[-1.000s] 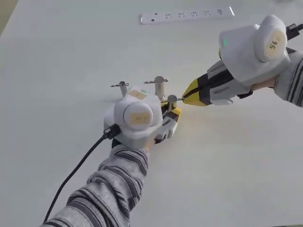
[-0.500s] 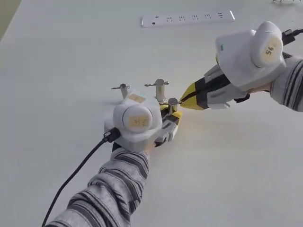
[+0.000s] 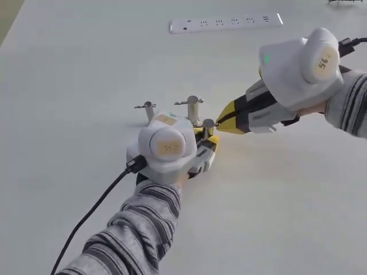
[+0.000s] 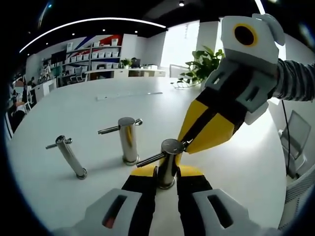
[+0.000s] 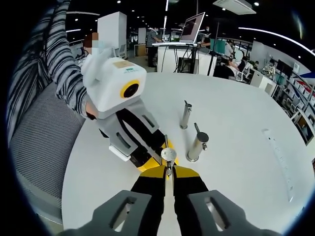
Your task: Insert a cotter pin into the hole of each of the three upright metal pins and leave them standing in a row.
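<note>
Cotter pin (image 4: 150, 159) sits through the hole of nearest metal pin (image 4: 167, 164) on white table (image 3: 86, 69); middle pin (image 4: 129, 140) and far pin (image 4: 69, 157) already fitted. Left gripper (image 4: 165, 178) clamped on nearest pin's base, right gripper (image 5: 169, 171) pinched on cotter's head. Push straight along the hole, keep base steady. Sticker (image 3: 324, 59) on right gripper maybe reads 56; left one blurred

I'm reading "56" on sticker (image 3: 324, 60) atop R gripper (image 3: 221, 121), L gripper (image 3: 207, 136) label (image 3: 168, 146) coming thru too blurry
</note>
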A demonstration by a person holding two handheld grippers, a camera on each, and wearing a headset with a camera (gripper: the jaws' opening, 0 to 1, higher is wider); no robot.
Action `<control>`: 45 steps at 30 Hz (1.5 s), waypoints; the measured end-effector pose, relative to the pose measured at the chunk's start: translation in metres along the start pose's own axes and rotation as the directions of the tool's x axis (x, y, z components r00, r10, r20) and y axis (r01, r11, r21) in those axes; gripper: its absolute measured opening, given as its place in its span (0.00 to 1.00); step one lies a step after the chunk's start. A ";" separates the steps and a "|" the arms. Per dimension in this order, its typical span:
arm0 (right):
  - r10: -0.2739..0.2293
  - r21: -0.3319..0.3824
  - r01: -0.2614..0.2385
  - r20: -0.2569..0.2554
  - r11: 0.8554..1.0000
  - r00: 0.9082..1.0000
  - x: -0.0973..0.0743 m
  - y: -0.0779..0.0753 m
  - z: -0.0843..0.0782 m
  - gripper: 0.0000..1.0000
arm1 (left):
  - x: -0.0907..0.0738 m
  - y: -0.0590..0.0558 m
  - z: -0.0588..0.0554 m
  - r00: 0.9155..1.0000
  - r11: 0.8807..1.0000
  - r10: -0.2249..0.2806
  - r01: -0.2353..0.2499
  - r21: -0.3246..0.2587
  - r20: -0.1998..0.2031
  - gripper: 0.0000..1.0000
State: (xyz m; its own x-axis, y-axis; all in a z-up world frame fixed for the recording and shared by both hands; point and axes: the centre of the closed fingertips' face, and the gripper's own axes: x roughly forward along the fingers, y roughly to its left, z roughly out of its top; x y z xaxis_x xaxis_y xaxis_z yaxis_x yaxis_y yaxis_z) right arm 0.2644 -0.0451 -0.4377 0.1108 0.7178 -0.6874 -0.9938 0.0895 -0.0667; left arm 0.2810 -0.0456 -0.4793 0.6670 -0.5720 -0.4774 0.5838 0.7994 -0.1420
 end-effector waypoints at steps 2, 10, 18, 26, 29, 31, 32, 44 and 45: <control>-0.003 0.016 0.003 0.007 1.000 1.000 0.000 0.000 0.001 0.05 | -0.001 0.001 -0.002 1.000 1.000 0.002 -0.001 0.015 -0.010 0.13; -0.009 0.058 0.007 0.028 0.998 1.000 0.008 -0.003 0.005 0.14 | -0.014 0.007 -0.008 1.000 0.999 0.010 -0.010 0.032 -0.027 0.25; -0.004 0.077 0.001 0.028 0.997 1.000 0.021 0.001 0.008 0.13 | -0.026 0.013 -0.009 0.999 1.000 0.020 -0.020 0.020 -0.025 0.32; -0.011 0.092 0.009 0.031 0.996 0.999 0.025 0.000 0.008 0.09 | -0.038 0.017 -0.004 1.000 1.000 0.025 -0.025 0.017 -0.010 0.37; -0.006 0.084 0.003 0.032 0.996 0.999 0.024 0.000 0.009 0.09 | -0.043 0.020 -0.001 1.000 1.000 0.025 -0.025 0.011 0.001 0.39; -0.001 0.082 -0.002 0.032 0.997 0.999 0.024 0.001 0.009 0.08 | -0.045 0.020 0.001 1.000 1.000 0.022 -0.022 0.012 0.006 0.41; 0.001 0.075 -0.003 0.032 0.997 0.999 0.024 0.001 0.009 0.08 | -0.048 0.019 0.003 1.000 1.000 0.015 -0.015 0.017 0.014 0.42; -0.016 0.095 0.014 0.012 0.995 1.000 0.015 -0.012 -0.001 0.08 | -0.067 0.023 0.009 1.000 0.999 0.005 -0.006 0.040 0.025 0.59; -0.017 0.094 0.016 0.009 0.995 1.000 0.014 -0.013 -0.001 0.08 | -0.069 0.026 0.010 0.999 0.999 0.012 -0.013 0.037 0.029 0.61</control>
State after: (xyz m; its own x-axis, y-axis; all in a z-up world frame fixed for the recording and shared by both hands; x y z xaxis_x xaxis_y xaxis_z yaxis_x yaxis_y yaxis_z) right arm 0.2788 -0.0371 -0.4476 0.1276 0.7227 -0.6793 -0.9862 0.1656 -0.0090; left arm 0.2548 0.0129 -0.4412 0.6870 -0.5679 -0.4533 0.5920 0.7992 -0.1041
